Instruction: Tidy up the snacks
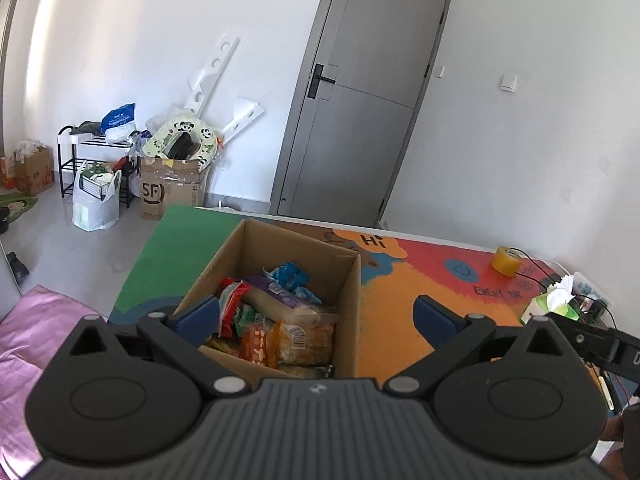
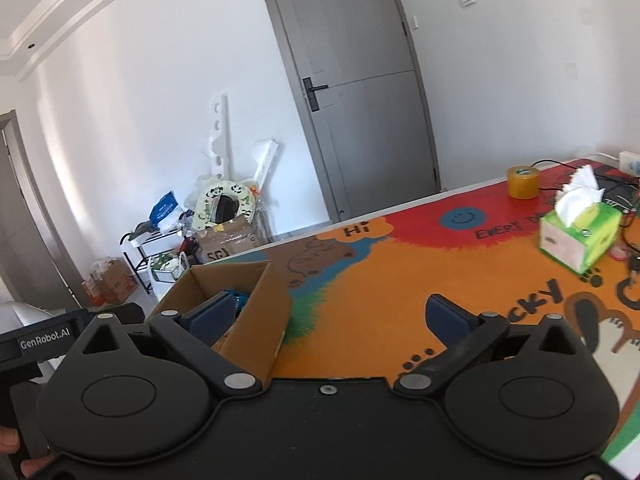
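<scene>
On the worktop [image 2: 400, 280], with its bright orange, red and green printed cover, an open cardboard box [image 1: 280, 280] stands toward the nine o'clock side as the right wrist view shows it, well apart from the green tissue box [image 2: 576, 236] and the yellow tape roll [image 2: 522, 182] out at two o'clock. Snacks [image 1: 276, 320] fill the box in a loose heap: orange and yellow packets at six o'clock, a red wrapper at nine, blue packets toward twelve. Both tools stand with jaws wide apart and nothing between them, the left tool [image 1: 316, 312] hanging over the box, the right tool [image 2: 332, 312] over bare cover beside it. Sorting looks about finished or paused; any next move calls for choosing one packet and closing on it squarely.
</scene>
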The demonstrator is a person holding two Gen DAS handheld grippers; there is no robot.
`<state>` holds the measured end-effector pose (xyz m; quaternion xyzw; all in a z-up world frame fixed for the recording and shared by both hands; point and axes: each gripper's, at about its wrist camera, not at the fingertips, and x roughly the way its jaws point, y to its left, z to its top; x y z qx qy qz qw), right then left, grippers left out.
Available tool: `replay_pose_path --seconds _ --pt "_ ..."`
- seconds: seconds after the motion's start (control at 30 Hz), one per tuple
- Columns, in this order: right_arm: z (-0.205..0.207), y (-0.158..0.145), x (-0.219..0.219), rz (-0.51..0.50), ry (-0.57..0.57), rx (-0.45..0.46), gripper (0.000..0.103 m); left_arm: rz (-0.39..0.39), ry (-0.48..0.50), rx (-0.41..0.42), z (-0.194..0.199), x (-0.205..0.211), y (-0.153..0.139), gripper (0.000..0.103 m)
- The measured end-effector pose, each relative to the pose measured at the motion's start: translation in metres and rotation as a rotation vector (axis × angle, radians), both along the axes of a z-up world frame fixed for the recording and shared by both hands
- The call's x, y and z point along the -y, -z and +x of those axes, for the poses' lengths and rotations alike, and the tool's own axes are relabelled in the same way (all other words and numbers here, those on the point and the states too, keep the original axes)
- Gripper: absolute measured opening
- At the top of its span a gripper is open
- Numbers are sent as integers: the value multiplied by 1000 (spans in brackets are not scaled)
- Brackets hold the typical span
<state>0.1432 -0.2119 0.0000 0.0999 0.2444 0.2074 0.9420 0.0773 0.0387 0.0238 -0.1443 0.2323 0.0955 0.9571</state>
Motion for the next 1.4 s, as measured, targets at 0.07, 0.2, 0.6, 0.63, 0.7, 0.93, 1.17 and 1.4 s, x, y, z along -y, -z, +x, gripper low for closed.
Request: replay_pose_path --seconds 0.07,0.2,0.6,0.63,0.7,0.93,1.17,1.4 --pt "-4 0 5 -10 11 4 103 0 10 -3 -2 2 0 102" --pt "-12 1 17 -12 30 9 103 22 24 -5 -8 8 -1 102" --pt "-38 3 43 -16 43 7 103 56 44 -2 -28 11 -5 102" --pt "-40 4 44 -19 45 6 103 60 50 -2 -30 12 -4 102" --pt "-42 7 47 -19 45 -1 103 71 59 -13 -31 13 -1 102" --pt "-52 15 54 -18 47 -41 103 78 73 -31 -40 14 6 102" --pt "-59 11 58 15 25 -46 103 79 109 -25 -57 12 10 102" --pt "-64 8 54 -15 6 -40 103 97 90 -17 -63 6 7 102"
